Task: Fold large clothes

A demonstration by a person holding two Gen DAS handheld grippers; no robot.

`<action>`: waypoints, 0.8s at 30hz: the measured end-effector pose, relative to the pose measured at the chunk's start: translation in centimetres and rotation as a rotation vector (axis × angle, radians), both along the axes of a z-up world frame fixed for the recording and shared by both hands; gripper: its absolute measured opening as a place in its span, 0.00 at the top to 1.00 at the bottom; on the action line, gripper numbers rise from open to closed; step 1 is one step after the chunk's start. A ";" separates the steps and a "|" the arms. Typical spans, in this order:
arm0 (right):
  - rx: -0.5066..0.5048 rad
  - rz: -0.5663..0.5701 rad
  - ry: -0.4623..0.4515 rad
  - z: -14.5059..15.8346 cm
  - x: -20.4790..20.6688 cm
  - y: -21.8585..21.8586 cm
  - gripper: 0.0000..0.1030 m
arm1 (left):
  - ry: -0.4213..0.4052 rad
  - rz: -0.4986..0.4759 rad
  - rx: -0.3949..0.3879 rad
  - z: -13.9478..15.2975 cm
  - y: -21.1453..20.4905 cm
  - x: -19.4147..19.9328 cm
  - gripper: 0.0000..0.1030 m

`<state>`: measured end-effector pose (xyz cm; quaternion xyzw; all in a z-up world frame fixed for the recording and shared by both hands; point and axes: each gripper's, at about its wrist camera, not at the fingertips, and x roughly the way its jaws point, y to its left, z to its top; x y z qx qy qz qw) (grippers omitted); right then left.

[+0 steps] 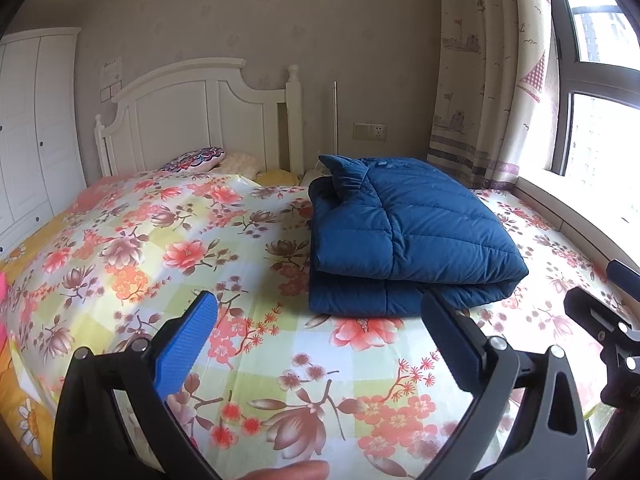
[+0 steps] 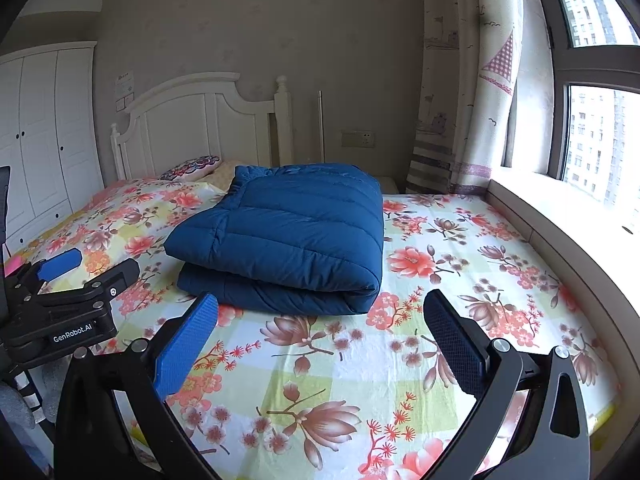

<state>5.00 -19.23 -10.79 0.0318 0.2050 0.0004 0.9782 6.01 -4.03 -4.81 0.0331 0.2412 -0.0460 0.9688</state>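
Note:
A dark blue quilted down jacket (image 1: 404,236) lies folded into a thick rectangular bundle on the flowered bed sheet (image 1: 160,248); it also shows in the right wrist view (image 2: 288,236). My left gripper (image 1: 320,312) is open and empty, held above the sheet just in front of the bundle's near edge. My right gripper (image 2: 320,312) is open and empty, also in front of the bundle and a little to its right. The left gripper shows at the left of the right wrist view (image 2: 84,276), and part of the right gripper at the right edge of the left wrist view (image 1: 600,320).
A white headboard (image 1: 192,116) and pillows (image 1: 196,160) stand at the far end of the bed. A white wardrobe (image 1: 32,128) is on the left. A curtain (image 1: 480,80) and a window sill (image 2: 560,220) run along the right side.

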 end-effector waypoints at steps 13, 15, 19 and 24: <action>0.000 0.002 0.002 -0.2 0.0 0.4 0.04 | 0.005 0.003 0.001 -0.3 0.3 -0.1 0.02; 0.001 0.002 0.001 -0.2 0.0 0.3 0.04 | 0.004 0.002 0.002 -0.3 0.4 -0.1 0.02; 0.001 0.003 -0.004 -0.1 -0.1 0.5 0.04 | 0.003 0.002 0.002 -0.3 0.4 -0.2 0.02; 0.001 0.004 -0.007 0.0 -0.2 0.8 0.04 | -0.002 -0.002 0.007 -0.3 0.4 -0.3 0.02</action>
